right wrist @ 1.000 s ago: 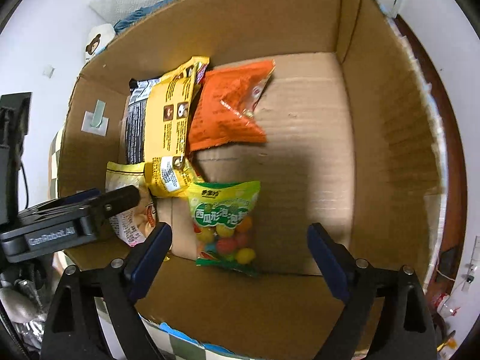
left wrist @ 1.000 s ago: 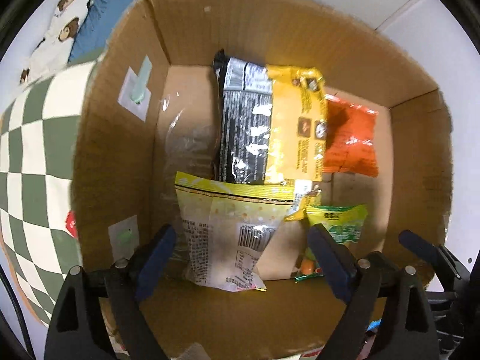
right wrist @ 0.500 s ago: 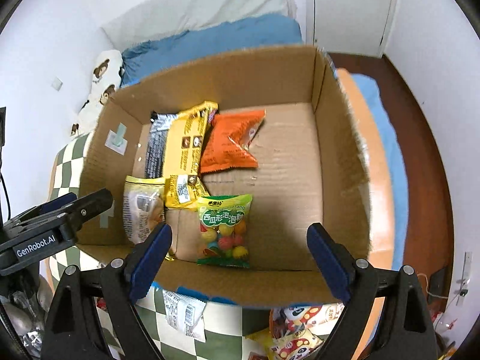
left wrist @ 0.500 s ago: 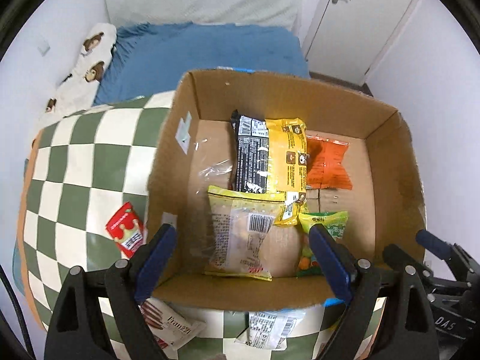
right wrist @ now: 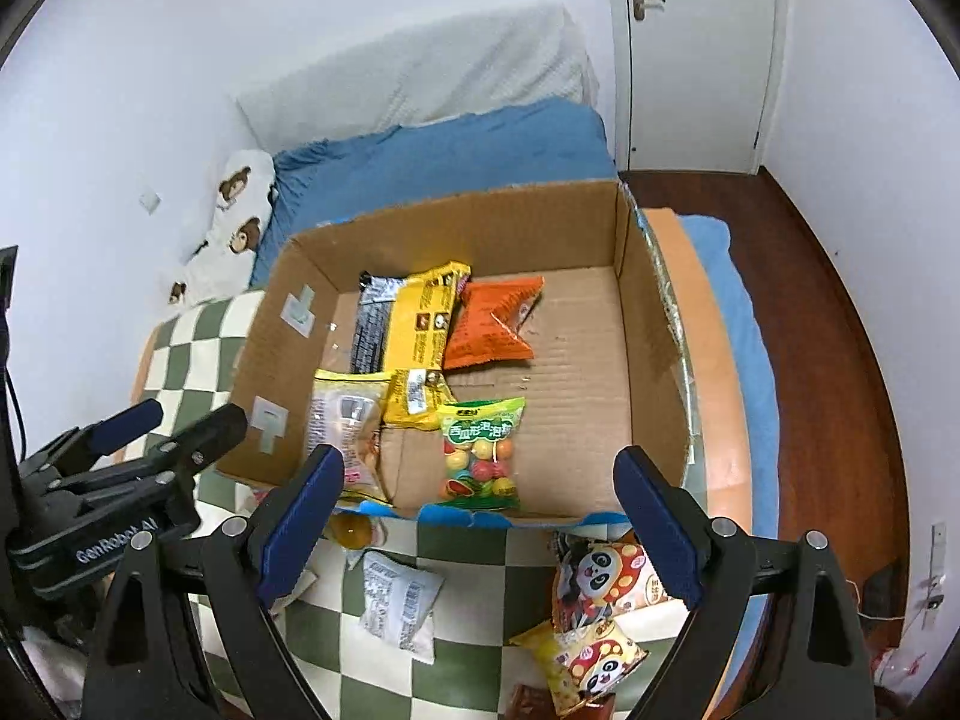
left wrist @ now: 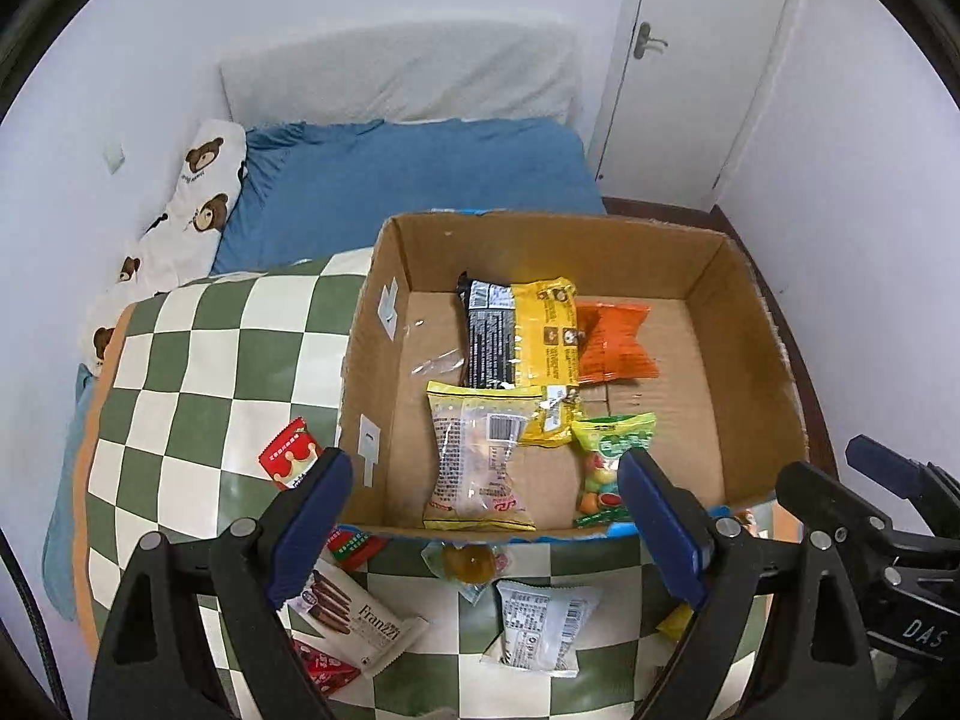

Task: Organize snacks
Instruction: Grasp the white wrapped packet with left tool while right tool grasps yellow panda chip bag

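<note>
Both grippers have pulled back and up from the cardboard box [left wrist: 762, 360] since a second ago: then the box filled each view, now its whole rim shows in mid-frame, with the blue bed [left wrist: 408, 180] above it and the green-and-white checked cloth [left wrist: 198, 360] to its left and below it.

One box holds five snack packs. A black-and-yellow pack [left wrist: 522, 336] lies with its long axis running from the top of the frame toward the bottom, in the upper middle of the box floor. An orange pack [left wrist: 612, 342] lies just beside it on the right, touching its edge. A pale yellow pack [left wrist: 474, 456] lies below them, long axis also top to bottom, its upper edge overlapping the black-and-yellow pack. A green bag of coloured candy balls [right wrist: 480, 450] lies to the right of that one, its green header toward the top of the frame.

Outside the box, along the lower edge of the frames, several packs lie loose on the cloth: a red pack [left wrist: 288, 456] at the left wall of the box, a white Franzzi pack [left wrist: 360, 618], a white pack [left wrist: 540, 624], and two panda-printed packs [right wrist: 600, 582] at lower right in the right wrist view.

The left gripper [left wrist: 480, 516] and the right gripper [right wrist: 474, 516] each stand wide apart with nothing between their blue pads [left wrist: 312, 510].
</note>
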`<state>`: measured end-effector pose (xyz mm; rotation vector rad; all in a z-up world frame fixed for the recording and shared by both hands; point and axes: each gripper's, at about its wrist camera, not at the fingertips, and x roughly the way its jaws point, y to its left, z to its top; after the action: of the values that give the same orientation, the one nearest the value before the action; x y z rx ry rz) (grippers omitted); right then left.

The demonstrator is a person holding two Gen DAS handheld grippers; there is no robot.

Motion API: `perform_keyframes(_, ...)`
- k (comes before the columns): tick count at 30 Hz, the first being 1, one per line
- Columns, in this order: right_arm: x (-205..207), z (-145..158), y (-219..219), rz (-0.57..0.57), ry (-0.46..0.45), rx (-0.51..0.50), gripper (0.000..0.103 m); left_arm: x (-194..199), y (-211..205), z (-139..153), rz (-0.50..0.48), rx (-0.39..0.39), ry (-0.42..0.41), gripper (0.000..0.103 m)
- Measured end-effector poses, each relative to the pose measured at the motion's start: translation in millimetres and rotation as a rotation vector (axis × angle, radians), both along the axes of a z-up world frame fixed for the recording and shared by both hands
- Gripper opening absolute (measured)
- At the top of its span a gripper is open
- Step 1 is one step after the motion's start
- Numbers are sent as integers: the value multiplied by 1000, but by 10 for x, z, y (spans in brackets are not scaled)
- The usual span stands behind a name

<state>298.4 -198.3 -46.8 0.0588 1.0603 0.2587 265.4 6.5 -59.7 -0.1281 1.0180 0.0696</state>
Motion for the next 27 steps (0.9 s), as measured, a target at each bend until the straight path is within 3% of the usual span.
perform_keyframes(7,-287,217,-76,-5,-11,51,93,-212,-38,100,-1,-23,-13,91)
perform_keyframes(12,-439,83,-260,-39,56,108,93,-391,38,-19,21,-41,22,91)
perform_keyframes(16,-589,-270,-517,-87,140,69,93,-584,197,-346,65,-11,91,91)
perform_keyframes(20,-712,-742,-684,-92,235,9,93,-718,319,-813,101,-52,212,90)
perform_keyframes(27,-772,-1504,-672,24,334,-164,93,-646,-71,-1561,-5,-74,413,90)
